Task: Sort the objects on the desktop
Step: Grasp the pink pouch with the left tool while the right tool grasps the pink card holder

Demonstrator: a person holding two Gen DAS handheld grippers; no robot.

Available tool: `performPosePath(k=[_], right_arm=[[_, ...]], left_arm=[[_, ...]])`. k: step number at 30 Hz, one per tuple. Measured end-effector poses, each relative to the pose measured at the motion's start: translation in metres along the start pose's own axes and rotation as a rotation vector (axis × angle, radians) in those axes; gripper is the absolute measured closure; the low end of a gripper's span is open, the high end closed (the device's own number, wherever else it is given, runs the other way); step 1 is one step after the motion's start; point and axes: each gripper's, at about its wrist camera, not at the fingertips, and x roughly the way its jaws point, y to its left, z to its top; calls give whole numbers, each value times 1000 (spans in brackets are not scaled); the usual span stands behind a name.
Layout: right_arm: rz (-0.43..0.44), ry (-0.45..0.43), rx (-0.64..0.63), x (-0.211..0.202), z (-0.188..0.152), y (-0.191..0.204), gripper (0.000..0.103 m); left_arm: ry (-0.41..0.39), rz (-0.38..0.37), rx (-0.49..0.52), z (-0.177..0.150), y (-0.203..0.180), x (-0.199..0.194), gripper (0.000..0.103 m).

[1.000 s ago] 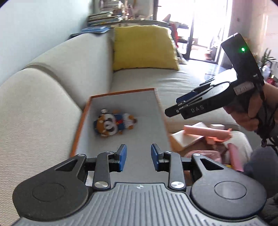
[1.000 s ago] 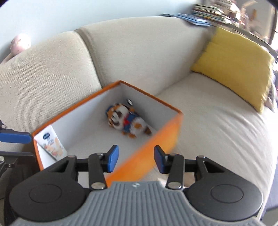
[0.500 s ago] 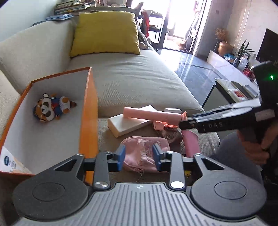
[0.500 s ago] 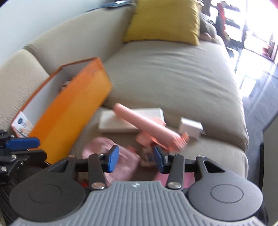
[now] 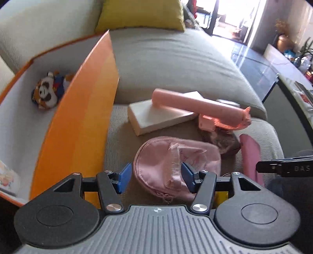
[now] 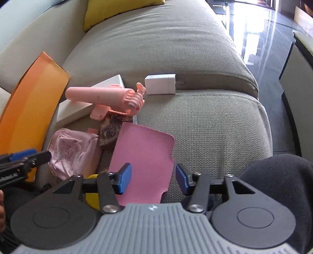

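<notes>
A box (image 5: 82, 125) sat at left on the sofa (image 5: 172, 58), w/ a plush toy (image 5: 48, 89) inside near its back end & a small packet (image 5: 7, 179) in its front corner. Right of the box lay a soft pouch (image 5: 176, 164); behind it, a flat slab (image 5: 156, 115) w/ a handheld fan (image 5: 197, 105) resting across it. A thin card (image 6: 142, 156) lay right of the pouch, w/ a small dark block (image 6: 109, 132) between them, toward the back. A charger plug (image 6: 160, 84) sat farthest back, right of the fan. A cushion (image 5: 140, 13) leaned at the sofa's far end.
</notes>
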Motion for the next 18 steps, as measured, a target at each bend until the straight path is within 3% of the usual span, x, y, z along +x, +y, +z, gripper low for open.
performPosePath(k=[3,12,18], right_arm=[[16,8,32,2,4,-7,40],[170,52,221,14,-1,-39,40],[293,68,331,28,-4,-50,33]], left_arm=[[45,-13,-50,-3,6,11,32],[115,-119,-271,-16,33,33,30],[84,-118,-260,-18,26,32,28]])
